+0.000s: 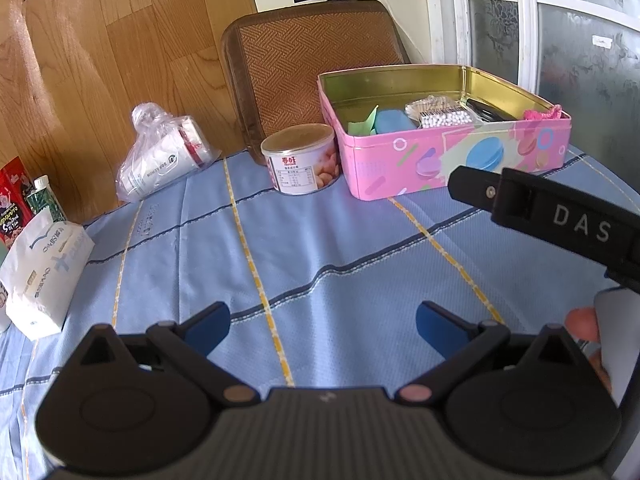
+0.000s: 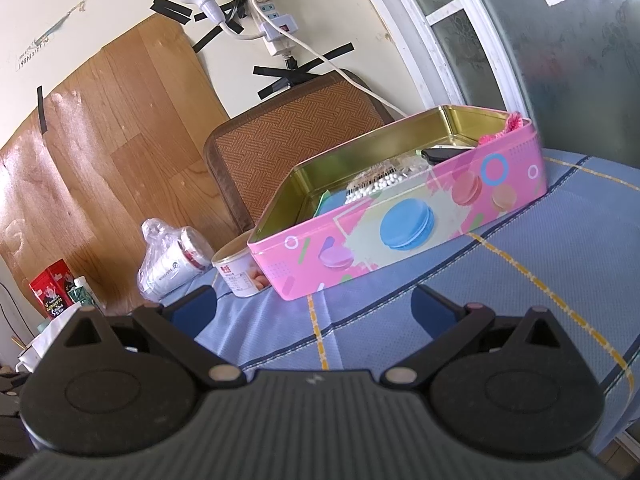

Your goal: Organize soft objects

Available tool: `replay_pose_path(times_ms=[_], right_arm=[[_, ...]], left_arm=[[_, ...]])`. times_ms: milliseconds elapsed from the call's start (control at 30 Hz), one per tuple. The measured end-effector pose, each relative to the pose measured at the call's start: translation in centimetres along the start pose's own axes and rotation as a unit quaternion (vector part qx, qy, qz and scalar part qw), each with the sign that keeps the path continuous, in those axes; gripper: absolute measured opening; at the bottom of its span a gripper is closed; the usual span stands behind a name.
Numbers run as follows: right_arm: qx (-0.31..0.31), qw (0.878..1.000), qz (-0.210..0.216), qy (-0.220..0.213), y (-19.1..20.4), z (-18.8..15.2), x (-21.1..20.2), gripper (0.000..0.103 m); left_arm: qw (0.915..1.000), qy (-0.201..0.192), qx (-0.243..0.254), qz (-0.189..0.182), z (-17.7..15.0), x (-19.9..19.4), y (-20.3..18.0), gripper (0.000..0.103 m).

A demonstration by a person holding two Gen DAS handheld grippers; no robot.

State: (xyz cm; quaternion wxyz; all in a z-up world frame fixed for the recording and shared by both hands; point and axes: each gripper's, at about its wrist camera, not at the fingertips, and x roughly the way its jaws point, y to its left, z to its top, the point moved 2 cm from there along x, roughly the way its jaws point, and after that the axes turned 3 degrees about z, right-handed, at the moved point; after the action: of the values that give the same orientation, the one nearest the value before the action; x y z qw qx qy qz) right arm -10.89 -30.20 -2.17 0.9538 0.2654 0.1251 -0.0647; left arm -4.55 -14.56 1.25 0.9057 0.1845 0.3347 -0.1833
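Note:
An open pink tin (image 1: 452,164) (image 2: 400,224) with macaron pictures stands at the back of the blue cloth. Inside it lie a blue sponge-like pad (image 1: 394,121), a green sheet (image 1: 362,123), a bag of cotton swabs (image 1: 440,114) (image 2: 376,186), a black object (image 1: 486,110) (image 2: 446,153) and a pink knitted piece (image 1: 546,113) (image 2: 508,126) at its right corner. My left gripper (image 1: 322,328) hovers open over the cloth, well in front of the tin, holding nothing. My right gripper (image 2: 314,312) is open and empty just before the tin; its body (image 1: 540,210) crosses the left wrist view.
A small can of peanuts (image 1: 302,164) (image 2: 240,274) stands left of the tin. A plastic bag with paper cups (image 1: 166,152) (image 2: 170,260) lies further left. A tissue pack (image 1: 44,276), red cartons (image 1: 14,200) (image 2: 52,292) and a woven chair back (image 1: 312,64) (image 2: 296,148) border the table.

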Motion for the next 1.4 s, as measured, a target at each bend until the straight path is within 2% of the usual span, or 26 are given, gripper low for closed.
replay_pose_path(times_ms=[1067, 1400], right_arm=[[0.002, 1.0, -0.004, 0.003, 0.0, -0.3, 0.1, 0.103], [0.002, 1.0, -0.005, 0.004, 0.0, -0.4, 0.1, 0.103]], left_arm=[[0.9999, 0.013, 0.001, -0.008, -0.1, 0.6, 0.0, 0.103], [0.9993, 0.028, -0.01, -0.022, -0.3, 1.2, 0.2, 0.103]])
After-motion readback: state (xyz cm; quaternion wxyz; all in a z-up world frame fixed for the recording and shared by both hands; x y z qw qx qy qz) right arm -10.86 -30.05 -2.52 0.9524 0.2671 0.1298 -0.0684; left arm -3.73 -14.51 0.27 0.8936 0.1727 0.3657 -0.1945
